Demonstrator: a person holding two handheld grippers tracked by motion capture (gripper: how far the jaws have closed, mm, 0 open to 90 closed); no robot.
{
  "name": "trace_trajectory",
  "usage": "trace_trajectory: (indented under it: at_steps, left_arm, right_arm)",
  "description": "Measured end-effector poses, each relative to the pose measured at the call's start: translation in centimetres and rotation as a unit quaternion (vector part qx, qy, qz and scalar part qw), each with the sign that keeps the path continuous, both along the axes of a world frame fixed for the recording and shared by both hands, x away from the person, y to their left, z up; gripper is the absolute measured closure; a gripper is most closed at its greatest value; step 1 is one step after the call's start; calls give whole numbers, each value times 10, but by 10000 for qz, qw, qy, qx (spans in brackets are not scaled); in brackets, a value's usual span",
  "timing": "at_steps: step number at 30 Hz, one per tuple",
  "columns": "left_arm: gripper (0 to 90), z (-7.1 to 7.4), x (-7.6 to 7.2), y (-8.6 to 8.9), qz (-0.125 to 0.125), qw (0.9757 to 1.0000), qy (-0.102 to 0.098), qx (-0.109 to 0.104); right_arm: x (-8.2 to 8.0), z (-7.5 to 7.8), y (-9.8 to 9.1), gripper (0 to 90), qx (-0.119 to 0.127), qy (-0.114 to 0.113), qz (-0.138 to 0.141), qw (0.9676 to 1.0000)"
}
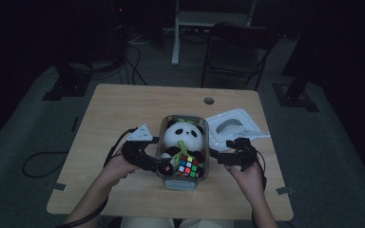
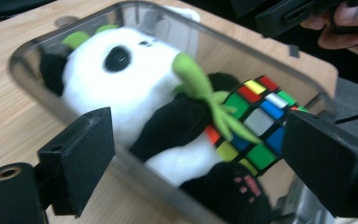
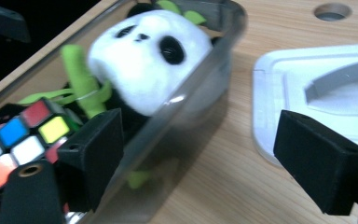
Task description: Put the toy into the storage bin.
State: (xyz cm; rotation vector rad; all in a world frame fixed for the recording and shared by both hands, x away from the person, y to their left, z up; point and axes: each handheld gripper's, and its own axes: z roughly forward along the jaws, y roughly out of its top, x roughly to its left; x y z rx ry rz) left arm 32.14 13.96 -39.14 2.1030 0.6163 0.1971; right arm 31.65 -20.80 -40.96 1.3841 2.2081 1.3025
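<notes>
I have both grippers down at the clear plastic box (image 1: 183,183) in the middle of the table (image 1: 123,109), one on each long side. My left gripper (image 1: 164,167) sits against the box's left wall near the front, its jaws spread wide with nothing pinched between them; in the left gripper view the wall crosses the gap between them. My right gripper (image 1: 221,159) is just off the right wall, jaws wide apart and empty, one jaw beside the wall and the other over bare wood.

Inside the box lies the panda toy (image 1: 183,135), head toward the far end, with the puzzle cube (image 1: 188,166) resting on its belly at the near end. The white lid (image 1: 235,126) lies flat on the table to the right, just beyond my right gripper (probably the next thing I want).

To do this well, I'd keep the left gripper steadying the box, swing the right over to the lid's near edge, and close on the rim squarely before lifting.
</notes>
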Motion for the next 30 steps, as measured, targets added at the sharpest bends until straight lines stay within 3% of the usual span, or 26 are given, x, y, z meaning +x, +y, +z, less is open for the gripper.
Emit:
trace_trajectory:
  at_steps: [2, 4, 11, 18, 22, 24, 30]
  left_arm:
    - [92, -2, 1, 5, 86, 10000, 18, -19]
    - [15, -3, 3, 10, 175, 9998, 52, -47]
    - [16, -14, 5, 24, 414, 9991, 17, -31]
    - [18, -31, 7, 41, 435, 9990, -16, -77]
    - [37, -41, 9, 50, 565, 9984, -9, 36]
    - [37, -47, 10, 53, 693, 9974, -83, 202]
    - [36, -68, 12, 64, 1039, 9936, 31, 441]
  right_arm:
    - [1, -3, -3, 119, -24, 17, -83, 10000]
    - [1, -6, -7, 117, -68, -38, -244, 9997]
    - [3, -16, -18, 116, -123, -46, -532, 9985]
    - [8, -24, -30, 116, -57, -120, -875, 9961]
    - [12, -31, -36, 123, -41, -109, -1019, 9947]
    - [15, -36, -38, 123, -55, -59, -1085, 9941]
    - [23, -49, -41, 138, -63, 56, -1241, 9922]
